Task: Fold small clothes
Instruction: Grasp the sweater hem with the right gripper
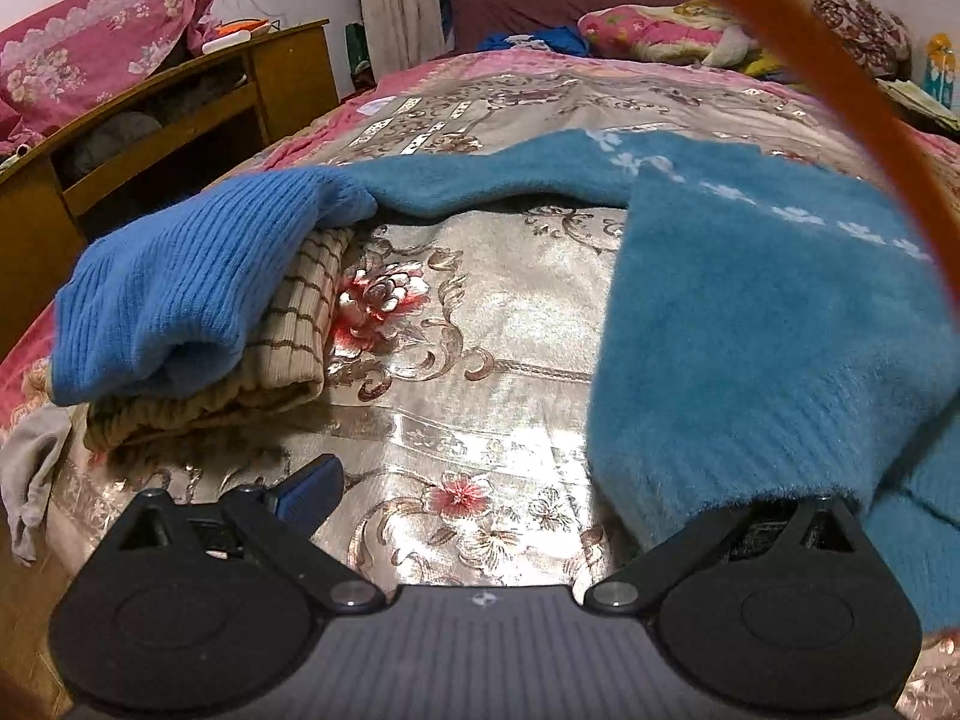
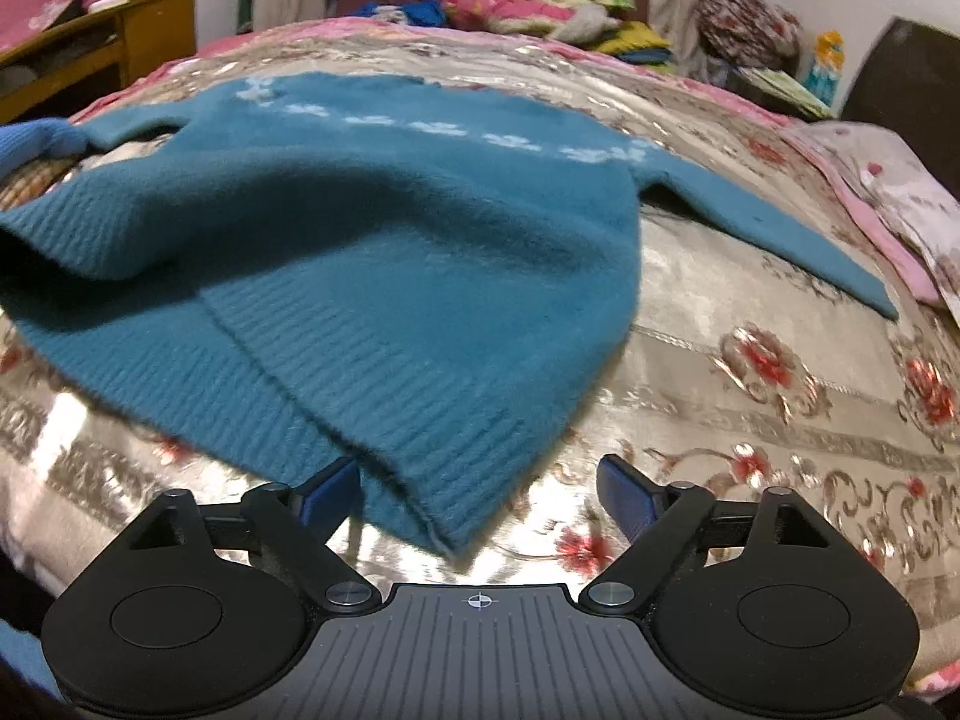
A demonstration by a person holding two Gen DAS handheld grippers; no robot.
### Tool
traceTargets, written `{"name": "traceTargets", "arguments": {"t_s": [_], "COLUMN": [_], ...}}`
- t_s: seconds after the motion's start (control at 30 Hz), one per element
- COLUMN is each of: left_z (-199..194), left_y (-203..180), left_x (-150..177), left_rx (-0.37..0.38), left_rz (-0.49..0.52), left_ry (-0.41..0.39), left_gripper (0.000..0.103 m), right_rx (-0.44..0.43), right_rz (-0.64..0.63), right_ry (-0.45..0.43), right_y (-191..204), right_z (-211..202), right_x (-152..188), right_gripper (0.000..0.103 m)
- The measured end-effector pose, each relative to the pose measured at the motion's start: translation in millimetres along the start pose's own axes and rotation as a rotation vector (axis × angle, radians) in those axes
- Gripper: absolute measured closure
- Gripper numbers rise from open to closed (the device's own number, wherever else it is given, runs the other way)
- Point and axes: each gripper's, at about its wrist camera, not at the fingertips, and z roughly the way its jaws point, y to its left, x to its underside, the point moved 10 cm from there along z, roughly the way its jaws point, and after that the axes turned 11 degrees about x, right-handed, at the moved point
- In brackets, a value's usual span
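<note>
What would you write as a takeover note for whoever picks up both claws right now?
Right claw: open, with the ribbed hem corner of the teal sweater lying between its fingers, not pinched.
Left claw: open wide; the sweater's hem drapes over its right finger, the left finger is free.
The sweater lies spread on the floral bedspread, one sleeve stretched out, the other running towards the folded pile: bright blue knit on top of a beige checked piece.
Done: earlier pieces stacked.
Left: the whole fold of the sweater, then add it to the pile.
</note>
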Motion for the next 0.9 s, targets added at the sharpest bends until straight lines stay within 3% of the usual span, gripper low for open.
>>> {"name": "traceTargets", "arguments": {"t_s": [0.17, 0.23, 0.33, 0.43, 0.5, 0.7, 0.8, 0.9], "left_z": [2.4, 1.2, 0.0, 0.3, 1.3, -11.1, -15.5, -16.7], "left_y": [-6.1, -6.8, -6.4, -6.3, -7.7, -1.0, 3.8, 0.0], "left_x": [4.1, 5.0, 4.2, 3.2, 3.1, 0.1, 5.6, 15.8], "left_rx": [0.018, 0.017, 0.020, 0.022, 0.023, 0.019, 0.030, 0.039], "left_rz": [-0.005, 0.001, -0.004, -0.010, -0.008, -0.033, -0.055, -0.030], "left_ry": [0.005, 0.002, -0.002, -0.006, -0.005, -0.038, -0.032, 0.002], "left_gripper": [0.000, 0.000, 0.000, 0.000, 0.000, 0.000, 0.000, 0.000], "right_rx": [0.057, 0.085, 0.090, 0.042, 0.022, -0.001, -0.022, -0.056], "right_rz": [-0.110, -0.135, -0.112, -0.016, 0.049, 0.335, 0.458, 0.477], "right_ry": [-0.052, -0.075, -0.066, -0.037, -0.050, -0.067, -0.011, 0.076], "right_y": [13.6, 13.6, 8.1, -0.9, -9.1, -68.0, -96.2, -96.3], "right_z": [5.0, 6.2, 10.1, 12.7, 7.6, -13.5, -13.5, -4.1], "right_x": [-4.7, -9.3, -12.2, -13.6, -18.8, -28.6, -12.1, 11.3], "right_gripper": [0.023, 0.031, 0.060, 0.081, 0.089, 0.093, 0.094, 0.094]}}
